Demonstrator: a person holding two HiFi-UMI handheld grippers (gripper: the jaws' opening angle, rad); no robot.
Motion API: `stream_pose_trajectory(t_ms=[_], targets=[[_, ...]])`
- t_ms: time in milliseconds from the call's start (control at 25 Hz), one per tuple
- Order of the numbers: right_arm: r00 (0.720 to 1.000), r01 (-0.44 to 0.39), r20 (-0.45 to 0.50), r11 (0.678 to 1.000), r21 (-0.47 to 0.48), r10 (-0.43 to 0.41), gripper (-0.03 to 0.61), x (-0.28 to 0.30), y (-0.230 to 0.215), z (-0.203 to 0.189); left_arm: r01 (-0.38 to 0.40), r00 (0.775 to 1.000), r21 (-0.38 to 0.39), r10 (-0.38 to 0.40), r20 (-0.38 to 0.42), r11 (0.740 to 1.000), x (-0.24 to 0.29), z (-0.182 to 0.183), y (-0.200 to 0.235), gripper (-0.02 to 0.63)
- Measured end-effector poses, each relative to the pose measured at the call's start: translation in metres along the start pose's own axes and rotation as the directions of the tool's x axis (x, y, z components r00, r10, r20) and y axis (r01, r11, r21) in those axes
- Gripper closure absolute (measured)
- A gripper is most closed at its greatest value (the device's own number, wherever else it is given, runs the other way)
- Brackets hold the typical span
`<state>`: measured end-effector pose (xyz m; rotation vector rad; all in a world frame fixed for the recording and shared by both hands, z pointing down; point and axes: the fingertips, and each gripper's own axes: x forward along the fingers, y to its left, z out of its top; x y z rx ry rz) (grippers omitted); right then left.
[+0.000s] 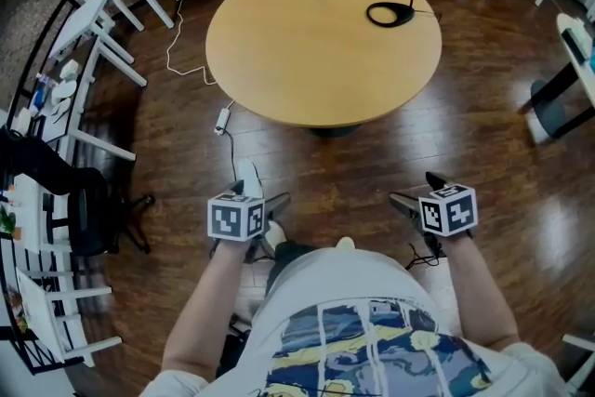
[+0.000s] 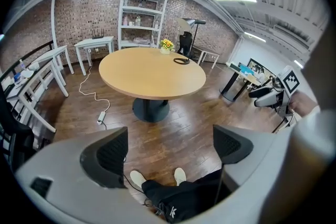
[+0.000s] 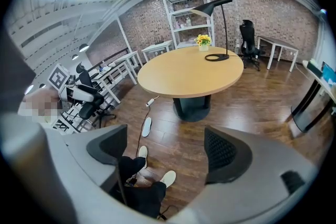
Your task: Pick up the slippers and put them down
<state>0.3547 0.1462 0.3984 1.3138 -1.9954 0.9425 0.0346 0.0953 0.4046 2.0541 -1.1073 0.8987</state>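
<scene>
While both grippers hang at waist height, forearms bent, pointing forward: left gripper jaws wide apart, nothing between; right gripper same, empty. White slipper flat on floor at 11 o'clock from person's feet, just beside cable, short of round surface at 12. Second slipper not seen. Fits slipper awaiting lift or already set down. Either way: mind cable, keep jaws level.

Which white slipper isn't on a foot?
The slipper lying alone, out toward the round table; the other two are worn on the person's feet.
</scene>
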Motion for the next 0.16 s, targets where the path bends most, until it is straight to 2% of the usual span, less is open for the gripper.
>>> stream_pose_trajectory(t_ms=[160], targets=[[1.0, 0.002, -0.009, 1.0, -0.005, -0.002, 0.103, -0.0008, -0.0048, -0.0001, -0.002, 1.0, -0.008, 0.003, 0.008, 1.0, 0.0001, 0.0035, -0.003, 0.106]])
